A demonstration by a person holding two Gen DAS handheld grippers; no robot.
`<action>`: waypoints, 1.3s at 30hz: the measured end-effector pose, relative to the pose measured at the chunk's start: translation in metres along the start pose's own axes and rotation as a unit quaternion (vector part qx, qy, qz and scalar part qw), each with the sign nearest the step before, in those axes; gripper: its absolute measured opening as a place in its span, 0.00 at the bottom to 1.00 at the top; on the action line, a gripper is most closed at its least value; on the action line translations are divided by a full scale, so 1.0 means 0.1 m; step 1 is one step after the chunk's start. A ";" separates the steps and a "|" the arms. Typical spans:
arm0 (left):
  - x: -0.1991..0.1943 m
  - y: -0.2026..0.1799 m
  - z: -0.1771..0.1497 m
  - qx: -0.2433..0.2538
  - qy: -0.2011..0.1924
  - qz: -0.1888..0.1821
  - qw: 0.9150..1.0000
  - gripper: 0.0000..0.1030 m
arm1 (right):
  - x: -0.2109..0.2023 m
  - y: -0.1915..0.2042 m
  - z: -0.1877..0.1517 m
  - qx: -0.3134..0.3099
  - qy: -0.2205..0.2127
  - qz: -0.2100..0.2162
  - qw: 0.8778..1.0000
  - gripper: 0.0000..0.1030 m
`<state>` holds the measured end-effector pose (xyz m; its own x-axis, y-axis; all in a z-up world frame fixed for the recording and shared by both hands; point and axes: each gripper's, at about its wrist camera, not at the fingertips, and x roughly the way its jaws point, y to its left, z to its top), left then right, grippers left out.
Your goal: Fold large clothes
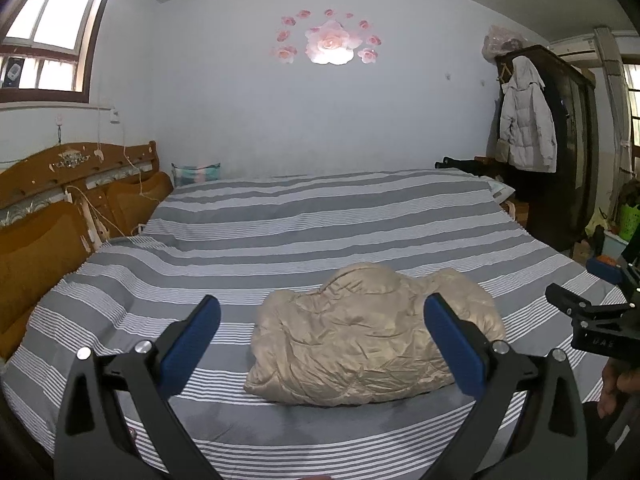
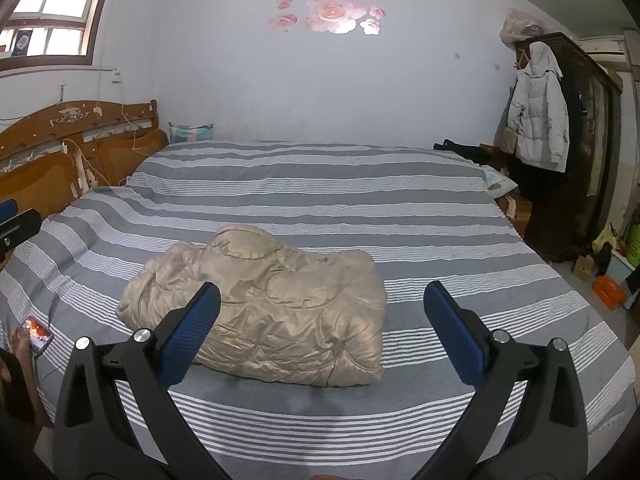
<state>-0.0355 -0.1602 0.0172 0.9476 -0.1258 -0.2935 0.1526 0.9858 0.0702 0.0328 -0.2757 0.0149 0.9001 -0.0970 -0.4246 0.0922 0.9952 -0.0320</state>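
left tongs (image 1: 322, 338) released | right tongs (image 2: 322, 326) released | jacket (image 2: 272, 312) bundled on bed (image 2: 440, 208) | perhaps phone (image 2: 38, 330) beside

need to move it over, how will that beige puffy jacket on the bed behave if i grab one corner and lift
The beige jacket looks quilted and puffy, so it is probably light for its bulk. It lies as a loose folded bundle, so lifting one corner would likely let it flop open. Its shell looks shiny, so the open right gripper or left gripper may slip on a thin pinch.

We see the folded beige jacket (image 2: 264, 308) lying on the striped bed (image 2: 420, 216), our right gripper (image 2: 322, 332) wide apart before it.
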 end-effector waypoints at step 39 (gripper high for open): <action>-0.13 -0.12 0.06 0.010 -0.016 -0.003 1.000 0.98 | -0.09 -0.04 -0.07 0.003 -0.008 -0.002 1.000 0.97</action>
<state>-0.0475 -0.1716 0.0261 0.9550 -0.1354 -0.2638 0.1635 0.9826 0.0876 0.0213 -0.2783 0.0123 0.9062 -0.1015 -0.4106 0.0987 0.9947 -0.0281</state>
